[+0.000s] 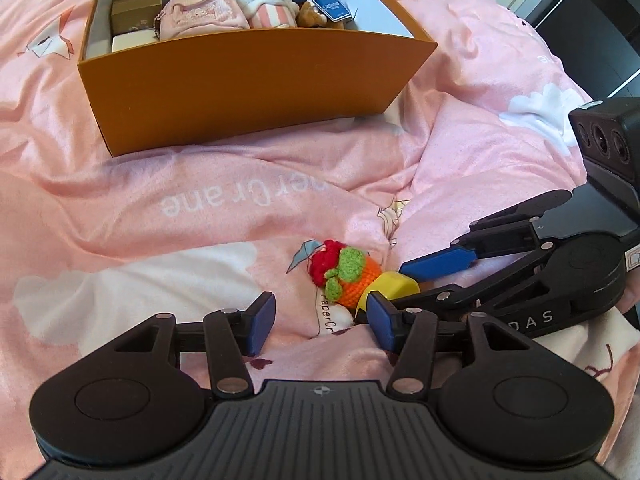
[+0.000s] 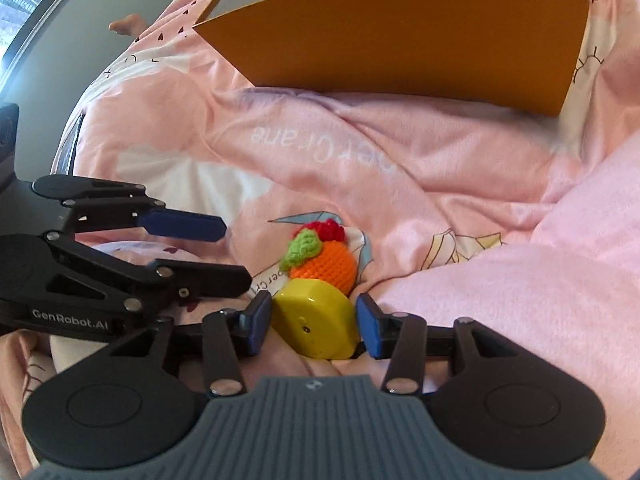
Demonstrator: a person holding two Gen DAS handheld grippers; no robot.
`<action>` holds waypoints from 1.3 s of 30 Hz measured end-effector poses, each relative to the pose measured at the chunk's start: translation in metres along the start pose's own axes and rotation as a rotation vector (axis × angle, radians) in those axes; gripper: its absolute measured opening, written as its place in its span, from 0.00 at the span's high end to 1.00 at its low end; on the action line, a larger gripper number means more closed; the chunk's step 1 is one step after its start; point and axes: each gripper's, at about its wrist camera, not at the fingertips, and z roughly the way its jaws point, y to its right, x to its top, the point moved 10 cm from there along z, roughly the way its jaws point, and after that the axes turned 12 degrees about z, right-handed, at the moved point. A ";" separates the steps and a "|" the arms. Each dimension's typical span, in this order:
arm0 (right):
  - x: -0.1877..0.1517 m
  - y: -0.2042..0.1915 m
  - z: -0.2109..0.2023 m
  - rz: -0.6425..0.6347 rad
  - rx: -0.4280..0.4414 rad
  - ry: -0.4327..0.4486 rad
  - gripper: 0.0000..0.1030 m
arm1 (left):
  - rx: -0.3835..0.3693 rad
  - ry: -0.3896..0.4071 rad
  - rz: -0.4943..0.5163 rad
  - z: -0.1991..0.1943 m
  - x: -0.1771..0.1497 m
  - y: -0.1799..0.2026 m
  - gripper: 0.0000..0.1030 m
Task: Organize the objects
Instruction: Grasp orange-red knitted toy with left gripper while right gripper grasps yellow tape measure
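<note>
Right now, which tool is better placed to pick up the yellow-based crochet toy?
Right. The right tool is open with the toy's yellow base between its fingers; the left tool is open over bare bedding, beside the toy.

A rumpled pink bedspread [image 1: 200,208] fills the view; dark furniture [image 1: 592,28] stands beyond.

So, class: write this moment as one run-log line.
right gripper: open, straddling yellow toy | left gripper: open, empty | crochet toy: on blanket | box: part filled
</note>
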 end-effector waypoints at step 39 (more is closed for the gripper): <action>0.064 0.087 -0.029 0.087 -0.223 0.227 0.59 | -0.025 0.026 0.217 0.052 0.052 0.015 0.41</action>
